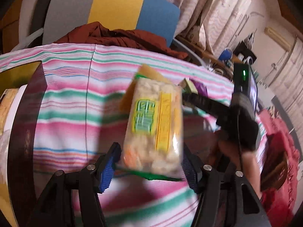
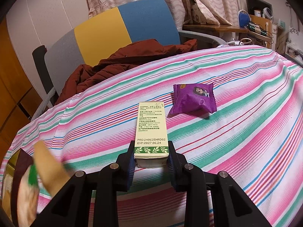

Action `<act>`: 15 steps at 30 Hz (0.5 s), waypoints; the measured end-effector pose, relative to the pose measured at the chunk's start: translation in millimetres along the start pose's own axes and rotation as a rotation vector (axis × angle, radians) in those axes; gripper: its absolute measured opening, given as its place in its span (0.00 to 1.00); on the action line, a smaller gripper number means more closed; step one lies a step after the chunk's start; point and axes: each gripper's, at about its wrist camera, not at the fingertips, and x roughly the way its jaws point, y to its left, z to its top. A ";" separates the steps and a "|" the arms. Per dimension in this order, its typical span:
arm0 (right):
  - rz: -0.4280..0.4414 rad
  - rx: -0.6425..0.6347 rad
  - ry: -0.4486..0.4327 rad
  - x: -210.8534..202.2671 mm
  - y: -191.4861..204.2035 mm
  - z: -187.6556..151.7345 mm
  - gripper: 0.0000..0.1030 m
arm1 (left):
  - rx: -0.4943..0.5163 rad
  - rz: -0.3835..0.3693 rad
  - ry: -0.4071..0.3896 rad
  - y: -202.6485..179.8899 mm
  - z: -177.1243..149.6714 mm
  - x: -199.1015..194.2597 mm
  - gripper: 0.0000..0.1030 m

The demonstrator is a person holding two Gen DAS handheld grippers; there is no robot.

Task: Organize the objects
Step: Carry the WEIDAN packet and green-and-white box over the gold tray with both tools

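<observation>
Snack bag (image 1: 153,124), seen from the left wrist, sits between the blue pads of the left hand-held gripper (image 1: 149,166), whose jaws stand wide; motion blur hides whether the pads press it, so I cannot tell if it is gripped or loose. Its long axis runs away from the camera, slightly tilted, above the striped tabletop (image 1: 75,98). It looks light, soft and crinkly, likely slippery film over brittle contents, so I would take it across the middle with gentle pressure. A dark box (image 1: 32,113) stands at the left edge, and the other gripper shows at right. From the right wrist, the right hand-held gripper (image 2: 151,160) is pinched on the near end of a slim carton (image 2: 150,130), which lies flat on the tabletop (image 2: 246,132), long axis pointing away. Stiff, light cardboard, it should bear a firm side grip. A purple sachet (image 2: 193,100) lies just beyond it, apart, puffy and soft. The bag appears blurred at the lower left.
</observation>
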 end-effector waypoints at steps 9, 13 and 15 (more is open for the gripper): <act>-0.016 -0.009 -0.002 -0.3 1.2 -0.2 0.30 | 0.034 0.041 0.009 3.1 -3.4 5.6 0.70; -0.023 -0.009 -0.004 -0.9 1.0 0.0 0.30 | 0.037 0.022 -0.014 7.3 -10.3 12.4 0.54; -0.032 -0.005 -0.012 -2.6 0.0 0.0 0.30 | 0.087 0.056 -0.033 4.9 -18.2 16.1 0.49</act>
